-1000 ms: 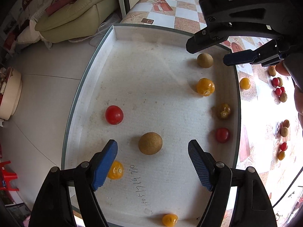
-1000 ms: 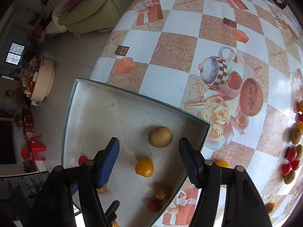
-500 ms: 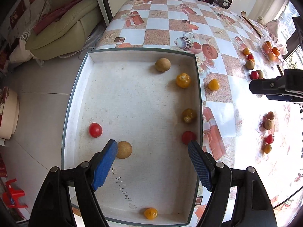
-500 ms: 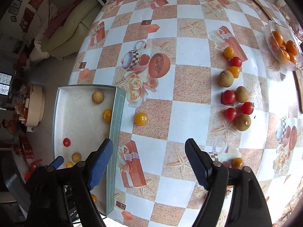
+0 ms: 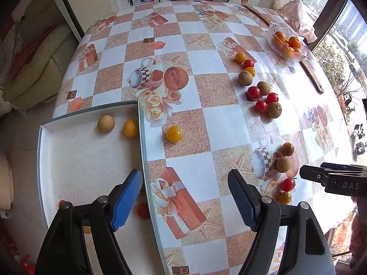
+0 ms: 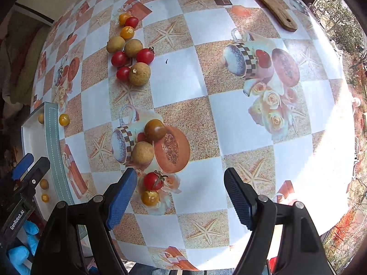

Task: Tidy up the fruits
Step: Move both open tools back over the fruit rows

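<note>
A white tray (image 5: 87, 160) with a grey-green rim sits at the table's left edge and holds a brown longan (image 5: 105, 123), a yellow tomato (image 5: 131, 128) and other small fruits. A yellow tomato (image 5: 174, 133) lies on the tablecloth just right of the tray. My left gripper (image 5: 184, 197) is open and empty above the tray's right rim. My right gripper (image 6: 180, 197) is open and empty, just above a red tomato (image 6: 153, 181) and a yellow tomato (image 6: 150, 198). A longan (image 6: 142, 152) and a dark tomato (image 6: 155, 129) lie beyond them.
A cluster of red tomatoes, yellow tomatoes and longans (image 6: 132, 52) lies farther out on the patterned tablecloth. A glass bowl of oranges (image 5: 286, 43) and a long wooden stick (image 5: 286, 45) are at the far right. A green sofa (image 5: 34, 68) stands beyond the table's left.
Both grippers have moved right, away from the tray interior. The left one now hangs over the tray's right rim. The right one has swung over to the fruits on the tablecloth. Both stay open.
</note>
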Available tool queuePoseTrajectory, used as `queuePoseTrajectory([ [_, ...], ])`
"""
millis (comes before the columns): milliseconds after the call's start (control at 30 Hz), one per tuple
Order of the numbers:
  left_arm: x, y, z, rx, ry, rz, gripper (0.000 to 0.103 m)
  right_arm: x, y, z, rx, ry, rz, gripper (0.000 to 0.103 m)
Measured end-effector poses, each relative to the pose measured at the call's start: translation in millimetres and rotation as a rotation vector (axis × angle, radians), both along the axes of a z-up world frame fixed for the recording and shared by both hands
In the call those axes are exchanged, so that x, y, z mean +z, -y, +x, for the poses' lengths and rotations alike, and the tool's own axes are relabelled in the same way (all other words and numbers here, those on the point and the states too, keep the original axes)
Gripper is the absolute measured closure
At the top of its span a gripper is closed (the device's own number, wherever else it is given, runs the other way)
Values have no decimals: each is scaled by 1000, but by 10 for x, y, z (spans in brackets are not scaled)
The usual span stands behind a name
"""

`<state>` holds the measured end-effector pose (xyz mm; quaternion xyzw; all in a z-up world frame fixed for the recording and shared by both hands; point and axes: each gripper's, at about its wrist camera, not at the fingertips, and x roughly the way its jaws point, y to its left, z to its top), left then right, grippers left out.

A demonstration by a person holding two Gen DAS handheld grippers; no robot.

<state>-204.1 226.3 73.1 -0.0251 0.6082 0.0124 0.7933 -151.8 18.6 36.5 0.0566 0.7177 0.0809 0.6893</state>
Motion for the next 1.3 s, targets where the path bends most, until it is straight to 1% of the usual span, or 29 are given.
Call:
queuePoseTrajectory([
  [100,-87,172,28,-39,-22,-15,25,-19,83,43,-10,6,8,22],
  [233,-212,380,-69,-79,-59,-45,25,-43,106,138,-20,7,37,22],
  [300,-269,471,-144,-86,-77,-70,25,-64,93,188,-23,2,63,30],
  [333,-292,514,-182,-87,-82,-81,25,-85,84,211,-25,-5,77,32],
  [400,-347,610,-273,-90,-95,-103,25,-141,70,257,-38,-31,112,39],
  [467,-393,709,-356,-100,-106,-115,25,-197,13,295,-42,-55,137,45],
  [600,-450,895,-491,-142,-107,-117,25,-284,-102,353,-18,-86,168,48],
  [633,-459,934,-512,-155,-107,-112,25,-280,-129,366,-9,-82,167,49],
  [700,-472,997,-550,-176,-106,-100,25,-270,-206,373,11,-84,172,53],
  [767,-464,993,-557,-168,-101,-96,25,-281,-256,388,24,-85,168,55],
  [867,-439,901,-544,-131,-93,-100,25,-283,-342,391,64,-77,142,66],
  [933,-427,823,-545,-116,-89,-89,25,-276,-420,371,109,-59,106,71],
  [967,-427,779,-528,-112,-89,-82,25,-270,-453,358,131,-47,83,77],
  [1033,-433,712,-508,-106,-92,-67,25,-256,-480,344,166,-26,57,79],
  [1100,-426,632,-468,-90,-92,-61,25,-247,-494,323,168,-7,45,80],
  [1200,-382,530,-362,-57,-78,-64,25,-223,-452,306,145,28,13,80],
  [1300,-328,454,-176,-37,-54,-65,25,-211,-318,318,107,51,-11,80],
])
